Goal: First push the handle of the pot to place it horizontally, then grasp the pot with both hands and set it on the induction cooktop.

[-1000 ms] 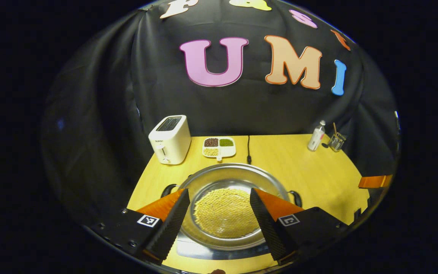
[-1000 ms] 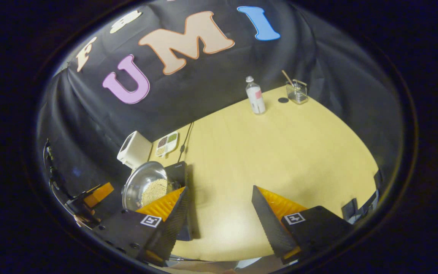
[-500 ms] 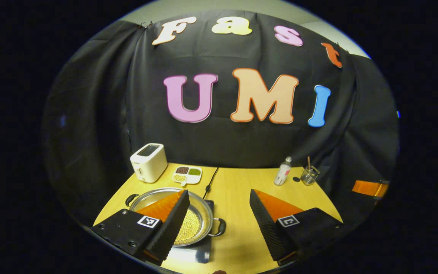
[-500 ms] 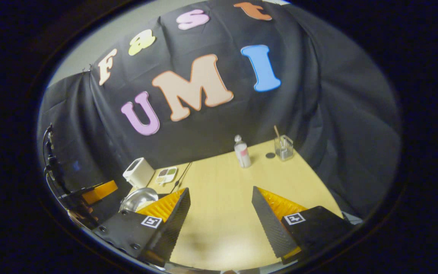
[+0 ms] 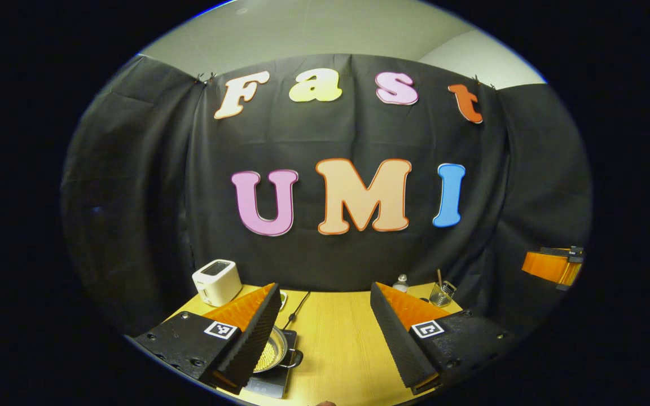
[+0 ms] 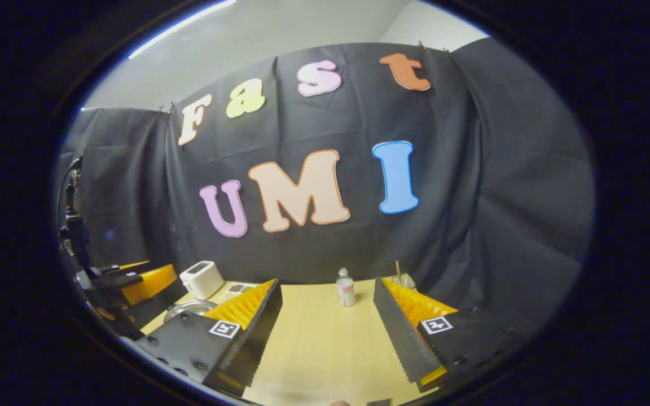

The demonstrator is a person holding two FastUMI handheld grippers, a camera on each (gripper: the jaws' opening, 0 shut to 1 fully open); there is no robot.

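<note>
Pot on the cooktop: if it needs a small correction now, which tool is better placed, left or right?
Left, probably. The pot sits on the cooktop, right beside one finger of the open left tool. From the right tool, also open, it lies far off to the side.

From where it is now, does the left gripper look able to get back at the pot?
Probably yes: the left gripper is open with bare table ahead, and the pot sits low beside its own finger.

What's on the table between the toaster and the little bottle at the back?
In the right gripper view, the divided dish lies right beside the toaster; past it, bare tabletop up to the bottle.
</note>
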